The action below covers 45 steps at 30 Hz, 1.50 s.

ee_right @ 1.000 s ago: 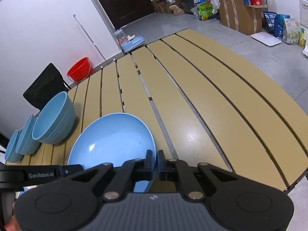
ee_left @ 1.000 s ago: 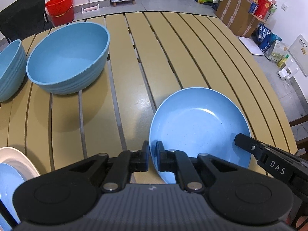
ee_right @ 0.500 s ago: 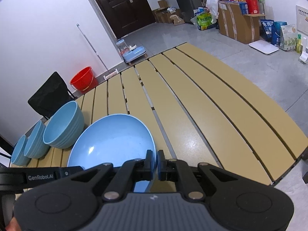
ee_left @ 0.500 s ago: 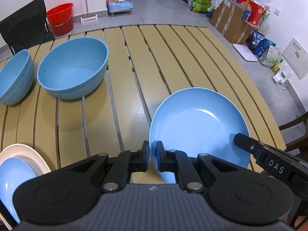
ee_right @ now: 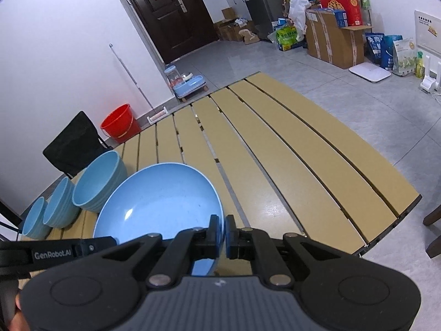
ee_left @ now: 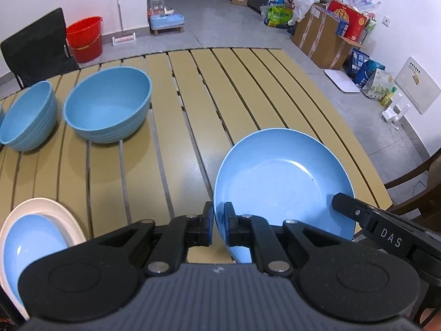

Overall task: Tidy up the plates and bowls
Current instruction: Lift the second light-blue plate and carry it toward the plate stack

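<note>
In the left wrist view, nearest the lens, the left gripper (ee_left: 219, 224) has its fingers (ee_left: 207, 222) drawn narrow onto the near-left rim of the wide, shallow, glossy light-blue plate (ee_left: 281, 182), one pad under the lip and one inside it. The right gripper (ee_left: 337, 200) comes in from the lower right of that frame and takes the opposite rim. Its own view shows its fingers (ee_right: 216, 227) pinched just as narrowly on the plate (ee_right: 157, 204) edge at the bottom centre. So the plate hangs between the two hands, clear of the yellow slatted bench (ee_left: 193, 143) as far as I can judge, its face tilted up toward the cameras. The relation the coming move turns on lies at the lower left of the left wrist frame. There a smaller blue plate (ee_left: 30, 245) rests inside a white plate (ee_left: 55, 211), beside and left of the left gripper, which is the nearer hand. I judge the carried plate will have to swing that way if plates are to go together. Farther up the left of the frame sit a large ribbed blue bowl (ee_left: 109, 107) and a smaller ribbed blue bowl (ee_left: 27, 118), side by side, well apart from the plate.
</note>
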Each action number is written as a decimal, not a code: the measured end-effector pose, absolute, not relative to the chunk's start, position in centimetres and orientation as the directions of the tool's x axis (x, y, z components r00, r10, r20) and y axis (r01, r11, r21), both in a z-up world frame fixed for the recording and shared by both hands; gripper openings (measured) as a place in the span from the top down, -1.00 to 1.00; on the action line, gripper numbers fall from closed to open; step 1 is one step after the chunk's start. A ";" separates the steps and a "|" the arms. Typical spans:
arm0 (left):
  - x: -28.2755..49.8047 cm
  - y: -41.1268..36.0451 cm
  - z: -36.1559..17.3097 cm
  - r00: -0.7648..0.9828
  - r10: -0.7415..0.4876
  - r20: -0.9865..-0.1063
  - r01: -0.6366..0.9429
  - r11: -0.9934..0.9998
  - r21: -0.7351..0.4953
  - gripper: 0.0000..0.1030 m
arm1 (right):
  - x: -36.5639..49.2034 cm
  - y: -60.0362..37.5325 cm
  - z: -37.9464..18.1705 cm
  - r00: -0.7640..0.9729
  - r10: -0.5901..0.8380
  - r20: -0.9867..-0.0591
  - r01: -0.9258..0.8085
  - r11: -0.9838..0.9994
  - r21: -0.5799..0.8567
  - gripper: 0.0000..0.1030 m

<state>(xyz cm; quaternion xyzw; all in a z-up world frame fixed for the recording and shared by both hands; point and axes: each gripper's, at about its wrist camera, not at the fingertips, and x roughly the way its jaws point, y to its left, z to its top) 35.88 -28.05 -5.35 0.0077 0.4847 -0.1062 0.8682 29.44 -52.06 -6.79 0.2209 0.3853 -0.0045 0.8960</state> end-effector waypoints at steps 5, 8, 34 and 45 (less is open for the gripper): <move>34.4 -27.1 -4.0 0.537 -0.169 -0.827 0.179 0.980 -0.084 0.84 | 28.3 -51.2 -5.7 0.713 0.168 -0.681 0.158 0.908 0.389 0.92; 34.0 -26.7 -3.3 0.545 -0.171 -0.821 0.172 0.981 -0.090 0.84 | 27.8 -50.7 -5.1 0.720 0.171 -0.672 0.144 0.911 0.386 0.92; 29.3 -20.0 -0.5 0.600 -0.117 -0.791 0.080 0.993 -0.086 0.84 | 24.9 -44.4 -3.0 0.729 0.244 -0.640 0.045 0.915 0.400 0.92; 27.3 -16.9 0.3 0.607 -0.098 -0.789 0.035 0.995 -0.097 0.84 | 23.7 -41.8 -2.4 0.720 0.279 -0.635 0.006 0.913 0.407 0.91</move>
